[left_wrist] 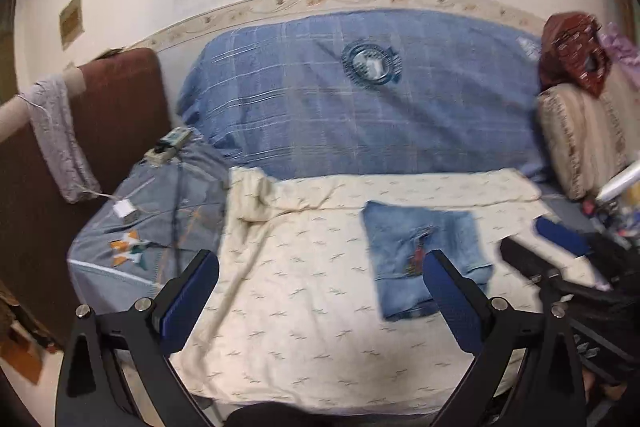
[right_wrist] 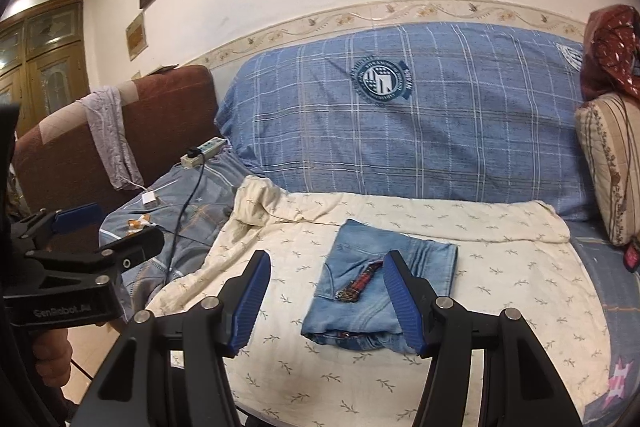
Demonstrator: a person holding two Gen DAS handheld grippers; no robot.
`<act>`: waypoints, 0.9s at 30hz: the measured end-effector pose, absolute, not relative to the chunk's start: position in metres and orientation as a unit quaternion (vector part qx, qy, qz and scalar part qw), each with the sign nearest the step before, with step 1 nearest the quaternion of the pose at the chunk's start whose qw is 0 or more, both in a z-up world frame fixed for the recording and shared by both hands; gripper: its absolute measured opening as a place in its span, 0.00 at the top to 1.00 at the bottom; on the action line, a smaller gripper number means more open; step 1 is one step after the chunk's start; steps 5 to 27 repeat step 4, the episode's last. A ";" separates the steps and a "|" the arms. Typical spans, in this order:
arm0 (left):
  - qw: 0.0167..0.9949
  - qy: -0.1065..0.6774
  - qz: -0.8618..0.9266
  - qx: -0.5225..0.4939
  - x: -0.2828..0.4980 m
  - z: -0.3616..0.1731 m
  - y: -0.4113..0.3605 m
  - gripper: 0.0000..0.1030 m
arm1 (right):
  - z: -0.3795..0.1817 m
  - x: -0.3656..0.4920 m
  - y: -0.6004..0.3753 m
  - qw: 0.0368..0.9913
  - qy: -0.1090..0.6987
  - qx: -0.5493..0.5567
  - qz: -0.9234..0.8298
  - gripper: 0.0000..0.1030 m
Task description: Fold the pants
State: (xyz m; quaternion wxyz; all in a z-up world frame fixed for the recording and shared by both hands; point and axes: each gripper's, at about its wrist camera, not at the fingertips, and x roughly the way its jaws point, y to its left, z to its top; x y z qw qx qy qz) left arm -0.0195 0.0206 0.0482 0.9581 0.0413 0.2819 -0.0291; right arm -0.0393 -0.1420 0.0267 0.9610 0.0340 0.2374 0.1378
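Observation:
The blue denim pants [right_wrist: 380,287] lie folded into a compact rectangle on the cream leaf-print sheet [right_wrist: 360,379] on the sofa seat, with a red patterned strip showing near a pocket. They also show in the left wrist view [left_wrist: 424,259]. My right gripper [right_wrist: 326,301] is open and empty, held back from the pants with its jaws wide apart. My left gripper [left_wrist: 320,299] is open and empty, above the sheet to the left of the pants. Each gripper shows in the other's view: the right one [left_wrist: 544,247], the left one [right_wrist: 108,231].
A blue checked cover [right_wrist: 420,131] drapes the sofa back. A power strip [right_wrist: 202,153] with a black cable and a white charger [right_wrist: 150,199] lie on the grey cloth at left. A brown armchair [right_wrist: 80,155] stands left, a striped cushion [right_wrist: 612,163] right.

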 end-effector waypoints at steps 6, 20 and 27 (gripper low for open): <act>0.956 0.286 -0.058 0.033 -0.015 0.046 0.013 0.01 | 0.026 -0.036 -0.147 0.958 0.245 0.050 0.138 0.40; 0.956 0.286 -0.058 0.033 -0.015 0.046 0.013 0.01 | 0.026 -0.036 -0.147 0.958 0.245 0.050 0.138 0.40; 0.956 0.286 -0.058 0.033 -0.015 0.046 0.013 0.01 | 0.026 -0.036 -0.147 0.958 0.245 0.050 0.138 0.40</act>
